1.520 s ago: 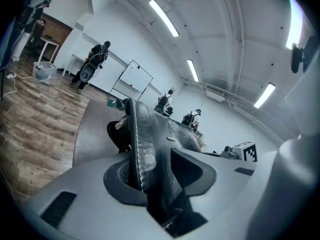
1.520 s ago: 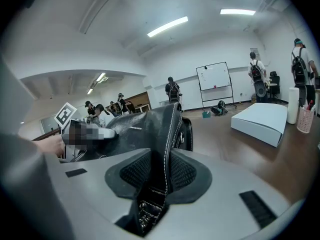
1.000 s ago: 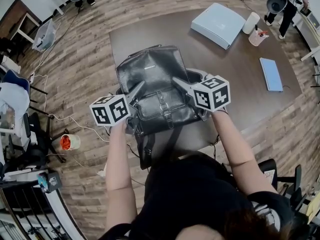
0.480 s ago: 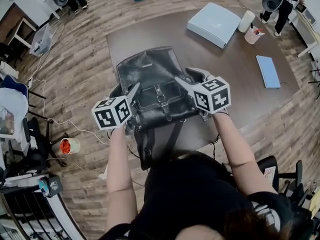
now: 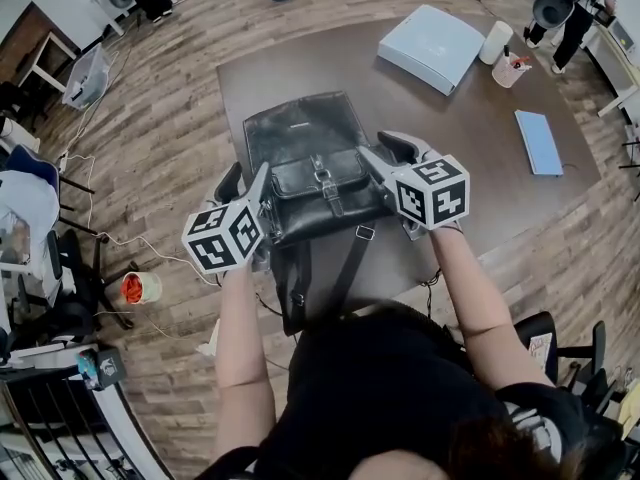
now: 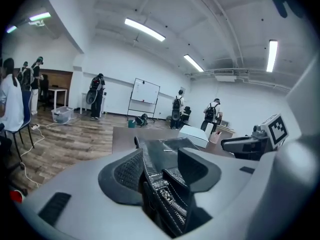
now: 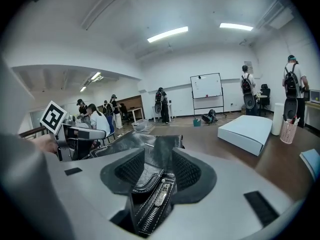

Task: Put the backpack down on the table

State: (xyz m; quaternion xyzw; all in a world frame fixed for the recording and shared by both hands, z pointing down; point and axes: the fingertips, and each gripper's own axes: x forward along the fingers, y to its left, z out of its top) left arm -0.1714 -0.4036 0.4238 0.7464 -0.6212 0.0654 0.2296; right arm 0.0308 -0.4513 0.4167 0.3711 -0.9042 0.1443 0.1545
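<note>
Table [image 5: 470, 118] bears the backpack [image 5: 300, 153] at its near edge; our left gripper [image 5: 247, 183] and right gripper [image 5: 385, 150], jaws closing, clench its sides; only release seems left.

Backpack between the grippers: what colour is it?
Black all over, with a glossy, leather-like sheen. The backpack shows best in the head view.

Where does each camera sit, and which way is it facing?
Head view: on the person's head, steeply down at the black leather backpack on the dark brown table; forearms, left gripper, right gripper show.
Left gripper view: on that gripper, along its closing jaws, backpack edge between them.
Right gripper view: same, jaws closing round the backpack's zip.
Shared: both gripper views see the flat white box.
</note>
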